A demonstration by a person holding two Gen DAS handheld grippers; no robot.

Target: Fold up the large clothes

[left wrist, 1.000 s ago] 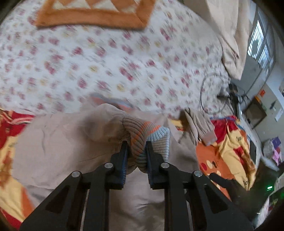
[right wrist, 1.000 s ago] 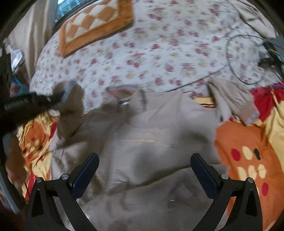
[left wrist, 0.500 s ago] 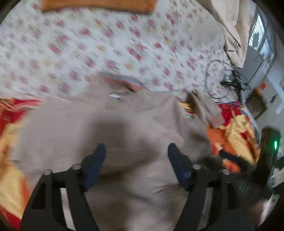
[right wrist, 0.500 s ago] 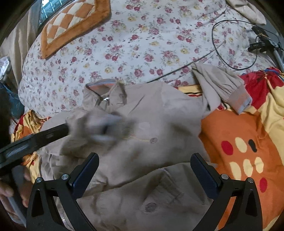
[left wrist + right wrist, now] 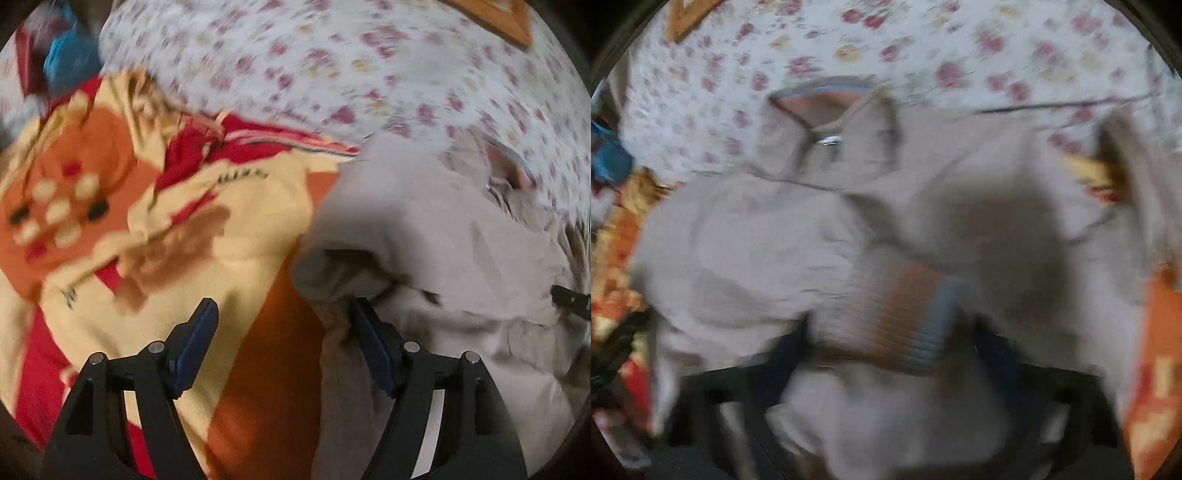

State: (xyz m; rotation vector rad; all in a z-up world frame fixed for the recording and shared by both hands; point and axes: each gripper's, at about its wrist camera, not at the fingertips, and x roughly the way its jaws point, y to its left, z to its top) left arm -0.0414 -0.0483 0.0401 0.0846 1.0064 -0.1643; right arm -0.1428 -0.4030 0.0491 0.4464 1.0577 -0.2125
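left gripper (image 5: 284, 325): jaws wide apart, nothing between them. it hangs over the seam where the beige jacket (image 5: 424, 229) meets the orange-and-yellow patterned blanket (image 5: 155, 221). right-hand pad sits at or just under a raised fold of the jacket's edge; left-hand pad is over bare blanket.

right gripper (image 5: 890, 332): view badly motion-blurred. jaws look fairly wide, but the blur and the cloth over them hide the tips, so i cannot tell the opening for sure. the ribbed cuff (image 5: 897, 314), with orange and grey-blue stripes, lies across the gap between the fingers. whether it is pinched or only draped there cannot be read.

jacket position: spread front-up on the bed, collar (image 5: 827, 110) toward the floral sheet (image 5: 923, 44), a metal snap or zip pull just below the collar. one sleeve is laid in over the chest with its cuff near the middle. the other sleeve shows at far right, partly off onto the blanket.

risks, as judgement:
- the left gripper could close on blanket along with jacket edge, since both lie between the pads; that would drag the bedding into the fold.
- cuff loose over the right fingers: it may ride along with them and undo the sleeve fold.
- the raised, bunched side edge could fold in crooked and leave the body uneven.
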